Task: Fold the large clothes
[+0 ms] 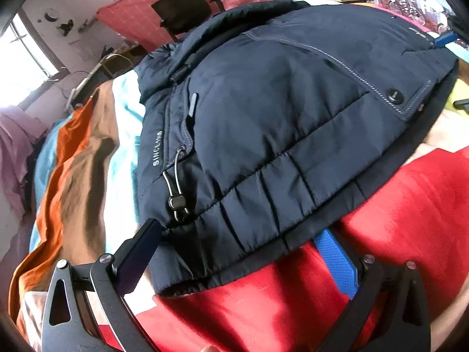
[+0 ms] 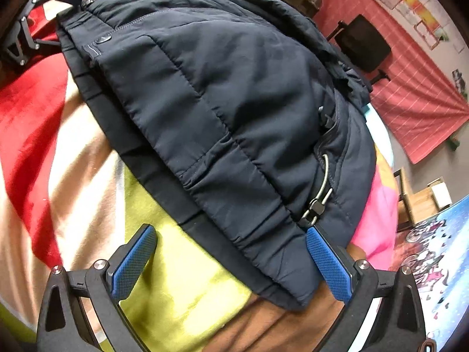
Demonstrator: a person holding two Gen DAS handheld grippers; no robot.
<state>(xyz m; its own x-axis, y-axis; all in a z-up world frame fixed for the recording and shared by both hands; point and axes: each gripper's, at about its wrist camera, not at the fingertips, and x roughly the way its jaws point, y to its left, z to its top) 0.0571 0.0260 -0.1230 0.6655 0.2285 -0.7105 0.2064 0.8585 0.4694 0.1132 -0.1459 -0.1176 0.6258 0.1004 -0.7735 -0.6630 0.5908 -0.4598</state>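
A navy padded jacket (image 1: pixel 278 117) lies folded into a thick bundle on the striped bed cover (image 1: pixel 410 205). My left gripper (image 1: pixel 237 228) is open at the hem. Its left finger touches the corner by the cord toggle (image 1: pixel 176 202), and its blue-padded right finger slips under the hem. In the right wrist view the jacket (image 2: pixel 219 88) fills the middle. My right gripper (image 2: pixel 228 230) is open astride the opposite corner, with its right pad against the fabric near the cord loop (image 2: pixel 318 202). The left gripper (image 2: pixel 63 20) shows at the far corner, jaws apart.
The bed cover has red, beige, yellow-green (image 2: pixel 181 278), brown and orange (image 1: pixel 67 161) stripes. A black office chair (image 1: pixel 187 6) stands beyond the bed before a red checked cloth (image 2: pixel 410 102). There is a bright window (image 1: pixel 17 58) at left and wooden furniture (image 2: pixel 422 202) at right.
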